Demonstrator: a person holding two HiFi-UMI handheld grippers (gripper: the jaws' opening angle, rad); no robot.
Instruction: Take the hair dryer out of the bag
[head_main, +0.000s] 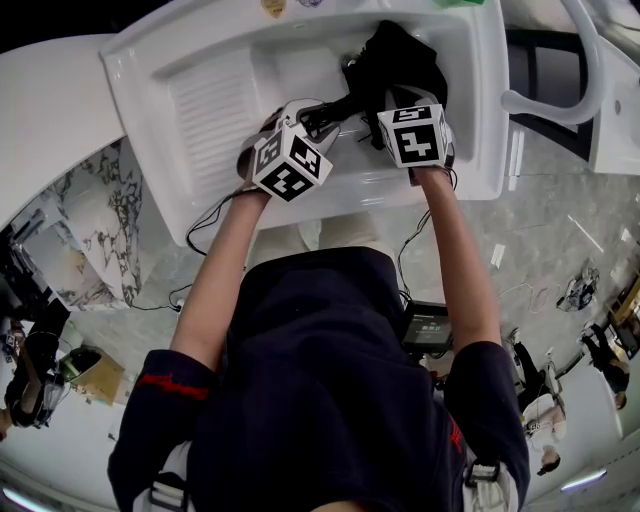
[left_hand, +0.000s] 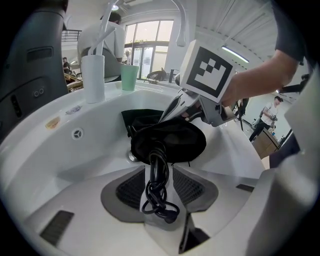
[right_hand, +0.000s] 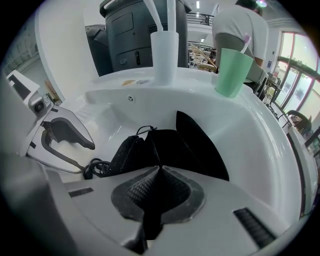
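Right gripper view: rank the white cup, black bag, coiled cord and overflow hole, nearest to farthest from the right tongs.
1. black bag, pinched in the right tongs, centre.
2. coiled cord, low left, beside the bag.
3. overflow hole, on the sink's back wall.
4. white cup, on the back rim, farthest.

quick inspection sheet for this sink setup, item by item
surface: white sink basin, ribbed board at its left
job's things: black bag lying in the basin; coiled black cord coming out of it; hair dryer body not seen
clutter: white cup and green cup on the rim
grippers: left gripper shut on the cord; right gripper shut on bag fabric
cables: thin black lead hanging below the left wrist
surroundings: pale marbled floor; people in the background
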